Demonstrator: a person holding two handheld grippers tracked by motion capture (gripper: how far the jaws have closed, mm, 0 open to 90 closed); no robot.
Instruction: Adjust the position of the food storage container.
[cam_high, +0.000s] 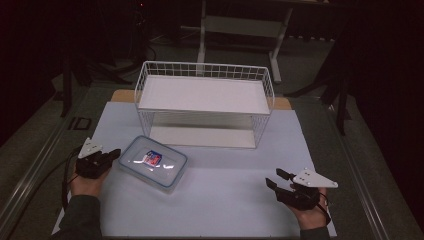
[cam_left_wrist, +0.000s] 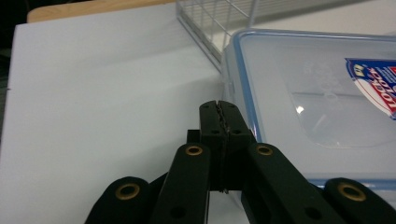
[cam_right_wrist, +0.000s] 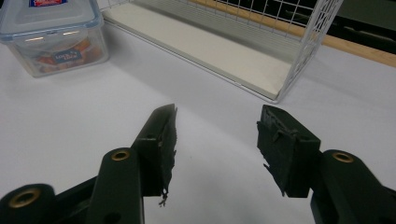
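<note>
A clear plastic food box (cam_high: 153, 163) with a blue-rimmed lid and a red-and-blue label lies on the white mat, left of centre. My left gripper (cam_high: 113, 155) rests just left of the box, shut with nothing between its jaws; in the left gripper view its closed tips (cam_left_wrist: 218, 114) sit beside the box lid (cam_left_wrist: 317, 98). My right gripper (cam_high: 274, 179) is near the front right of the mat, open and empty. In the right gripper view the open gripper (cam_right_wrist: 215, 122) faces bare mat, with the box (cam_right_wrist: 51, 35) far off at upper left.
A white wire shelf rack (cam_high: 205, 102) stands at the back middle of the mat, its lower board (cam_right_wrist: 205, 46) open to the front. The white mat (cam_high: 225, 195) covers a wooden table. Table legs and dark floor lie behind.
</note>
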